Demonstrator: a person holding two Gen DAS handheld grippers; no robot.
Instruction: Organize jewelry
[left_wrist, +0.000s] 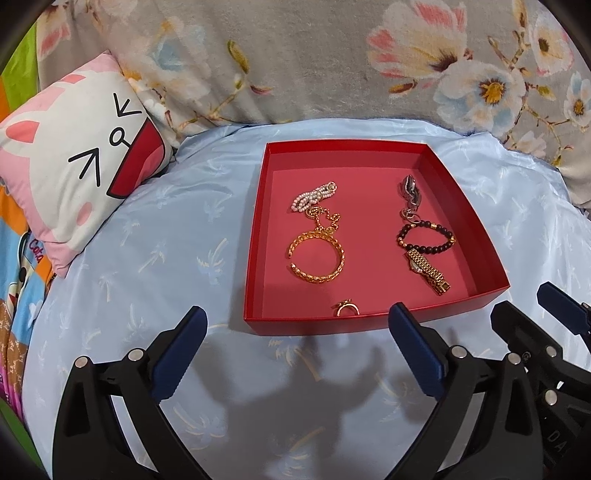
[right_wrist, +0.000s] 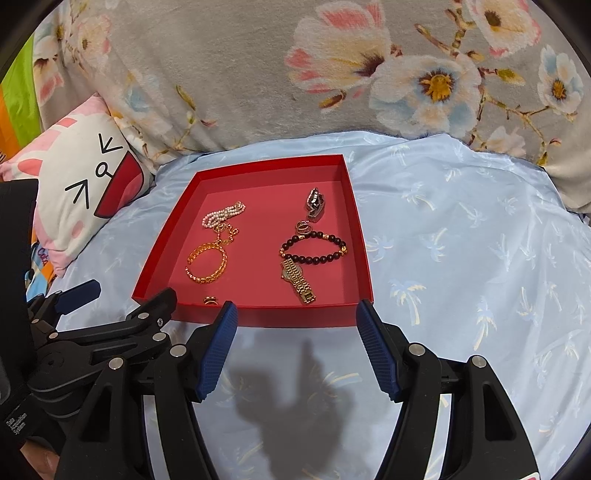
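A red box lies on the light blue bedsheet. Inside lie a pearl piece, a gold chain, a gold bangle, a black bead bracelet, a gold watch, a dark silver piece and a small ring by the front wall. My left gripper and right gripper are both open and empty, just before the box's front wall.
A white and pink cat-face cushion lies to the left. A grey floral blanket rises behind the box. Blue sheet stretches to the right.
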